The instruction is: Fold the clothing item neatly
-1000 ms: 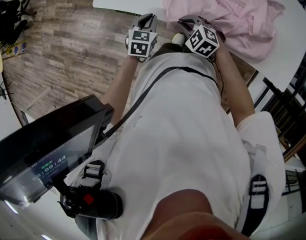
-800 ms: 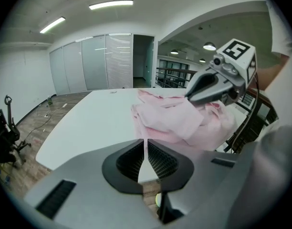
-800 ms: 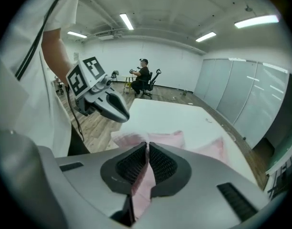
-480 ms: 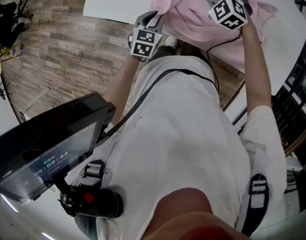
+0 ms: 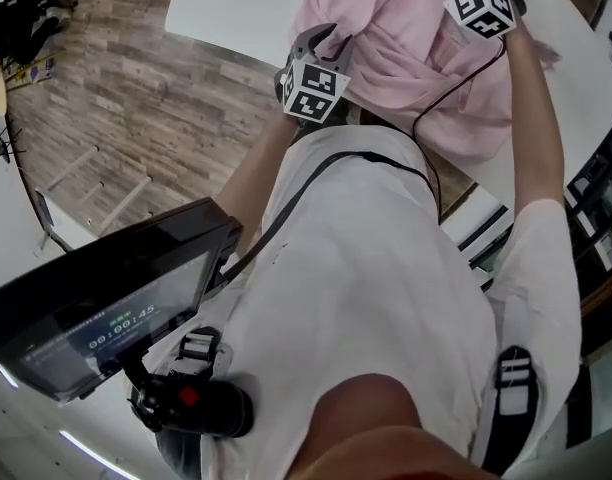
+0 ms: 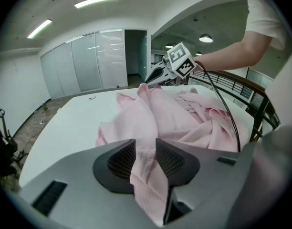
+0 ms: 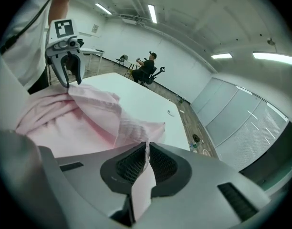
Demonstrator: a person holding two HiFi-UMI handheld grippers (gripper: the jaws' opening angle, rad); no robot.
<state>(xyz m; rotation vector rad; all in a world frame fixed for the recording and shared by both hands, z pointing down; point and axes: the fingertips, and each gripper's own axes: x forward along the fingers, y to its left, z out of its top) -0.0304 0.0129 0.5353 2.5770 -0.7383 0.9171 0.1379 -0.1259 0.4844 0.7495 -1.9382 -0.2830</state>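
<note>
The pink garment [image 5: 406, 58] is seen crumpled on the white table [image 5: 226, 8], heaped at the edge nearest the person. A thin fold of it is pinched between the almost closed jaws of the right gripper [image 7: 147, 163], which is held over the far side of the heap. The jaws of the left gripper [image 6: 145, 159] have just been opening and are moderately parted, with a strip of the fabric left lying in the gap between them.

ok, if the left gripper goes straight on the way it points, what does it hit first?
The pink garment: a strip sits between the fingers of the left gripper, which have just been opening, and the bunched heap lies right beyond on the white table. Depth past that is unclear.
</note>
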